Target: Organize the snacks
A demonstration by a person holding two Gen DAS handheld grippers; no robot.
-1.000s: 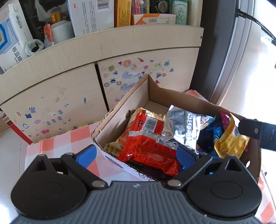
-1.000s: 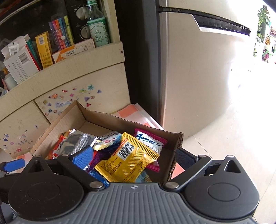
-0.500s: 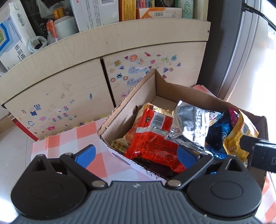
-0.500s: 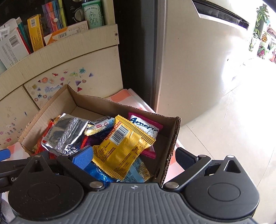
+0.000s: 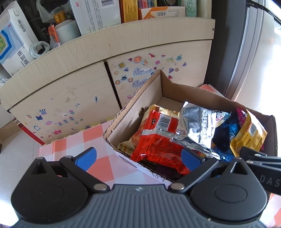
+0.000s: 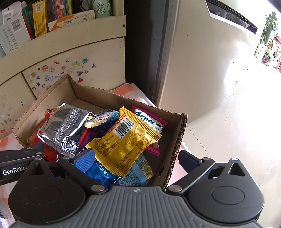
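A brown cardboard box (image 5: 151,91) (image 6: 98,95) holds several snack packets: a red one (image 5: 158,138), a silver foil one (image 5: 196,129) (image 6: 61,128), a yellow one (image 5: 249,135) (image 6: 126,140), a blue foil one (image 6: 98,173) and a pink one (image 6: 151,121). My left gripper (image 5: 138,157) is open, its fingers straddling the box's near left wall. My right gripper (image 6: 137,157) is open, straddling the box's right wall, one finger (image 6: 84,159) over the snacks. Neither holds anything.
The box sits on a pink-and-white checked cloth (image 5: 91,138) on the floor. Behind it stands a wooden cabinet (image 5: 66,91) with stickers and a shelf of boxes and bottles (image 5: 98,14). A refrigerator (image 6: 202,61) stands to the right, pale tiled floor (image 6: 237,126) beyond.
Both grippers have lifted and pulled back a little, so the view looks more steeply down into the box. The snacks have not moved; both grippers stay open.
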